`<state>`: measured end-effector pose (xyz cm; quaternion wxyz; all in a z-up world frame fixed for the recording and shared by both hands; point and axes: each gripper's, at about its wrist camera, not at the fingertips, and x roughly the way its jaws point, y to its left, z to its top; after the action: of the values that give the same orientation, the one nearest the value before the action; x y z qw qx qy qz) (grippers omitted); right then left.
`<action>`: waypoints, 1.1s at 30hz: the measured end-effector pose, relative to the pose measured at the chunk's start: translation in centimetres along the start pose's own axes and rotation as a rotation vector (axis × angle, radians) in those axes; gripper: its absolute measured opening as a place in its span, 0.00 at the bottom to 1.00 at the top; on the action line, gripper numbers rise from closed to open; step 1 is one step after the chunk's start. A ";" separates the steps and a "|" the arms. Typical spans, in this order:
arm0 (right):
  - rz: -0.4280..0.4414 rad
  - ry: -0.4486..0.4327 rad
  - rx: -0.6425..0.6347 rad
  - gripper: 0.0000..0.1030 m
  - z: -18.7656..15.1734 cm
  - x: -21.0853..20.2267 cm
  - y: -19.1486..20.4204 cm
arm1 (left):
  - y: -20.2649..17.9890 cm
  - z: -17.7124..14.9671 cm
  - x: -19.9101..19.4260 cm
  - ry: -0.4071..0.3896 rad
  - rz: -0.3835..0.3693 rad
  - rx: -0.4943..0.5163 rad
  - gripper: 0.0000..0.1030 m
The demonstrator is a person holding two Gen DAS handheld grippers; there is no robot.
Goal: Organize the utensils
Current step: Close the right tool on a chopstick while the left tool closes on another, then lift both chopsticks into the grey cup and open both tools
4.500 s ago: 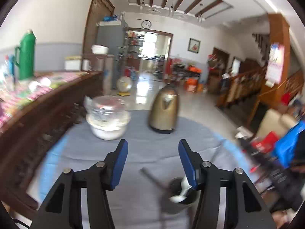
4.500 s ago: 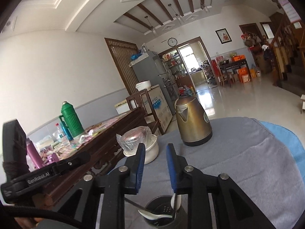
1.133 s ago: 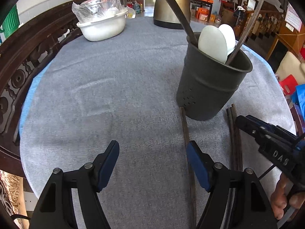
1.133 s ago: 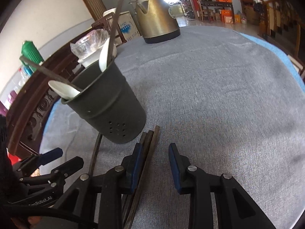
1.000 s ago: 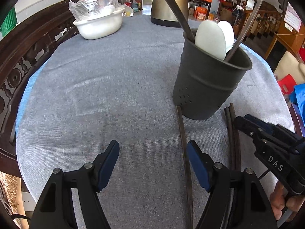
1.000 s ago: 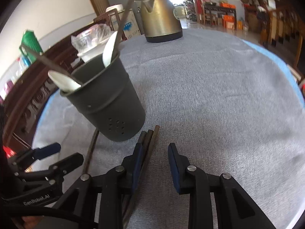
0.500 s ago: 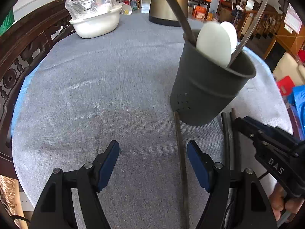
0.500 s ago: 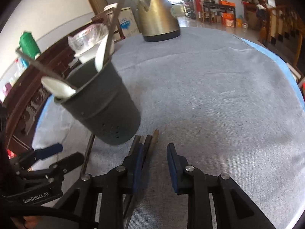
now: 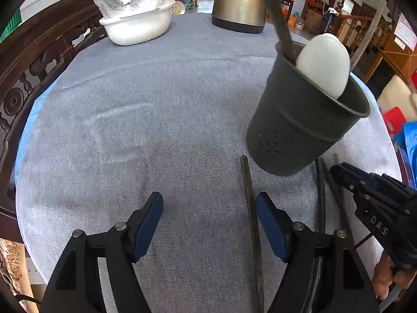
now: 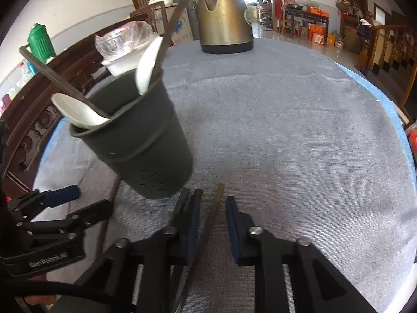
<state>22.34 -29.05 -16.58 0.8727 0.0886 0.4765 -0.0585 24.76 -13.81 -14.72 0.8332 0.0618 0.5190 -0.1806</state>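
A dark utensil holder [image 9: 299,130] [image 10: 140,143] stands on the grey cloth with white spoons [image 9: 323,62] and chopsticks in it. My left gripper [image 9: 209,203] is open, low over the cloth, and one loose chopstick [image 9: 249,208] lies between its fingers, close to the right one. My right gripper [image 10: 212,206] is closing its jaws around another chopstick [image 10: 215,203]. A gap still shows on both sides of it. Two more chopsticks [image 10: 183,200] lie at its left finger. Each gripper shows in the other's view: the right gripper [image 9: 346,180], the left gripper [image 10: 60,200].
A brass kettle [image 9: 239,5] and a plastic-covered white bowl [image 9: 138,23] stand at the table's far side. A carved wooden rail [image 9: 39,60] runs along the left edge, with a green flask [image 10: 40,41] beyond it. A hand [image 9: 385,279] holds the right gripper.
Both grippers have dropped from a level view to just above the cloth. Over the last second the right jaws narrowed and one chopstick came between them. The left gripper edged forward and left.
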 end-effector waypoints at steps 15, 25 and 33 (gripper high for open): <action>0.021 0.058 -0.001 0.08 2.1 1.5 0.4 | 0.9 2.1 1.3 0.011 -0.125 -0.037 0.57; 0.087 0.065 0.067 0.06 1.7 0.8 -1.2 | 1.7 2.4 2.0 0.003 -0.198 -0.019 0.13; 0.083 0.164 0.072 0.08 2.8 1.7 -1.8 | 2.6 3.2 2.5 0.030 -0.228 -0.039 0.14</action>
<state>25.26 -31.43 -16.73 0.8288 0.1440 0.5398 -0.0318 29.41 -12.89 -15.73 0.8006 -0.0111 0.5383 -0.2630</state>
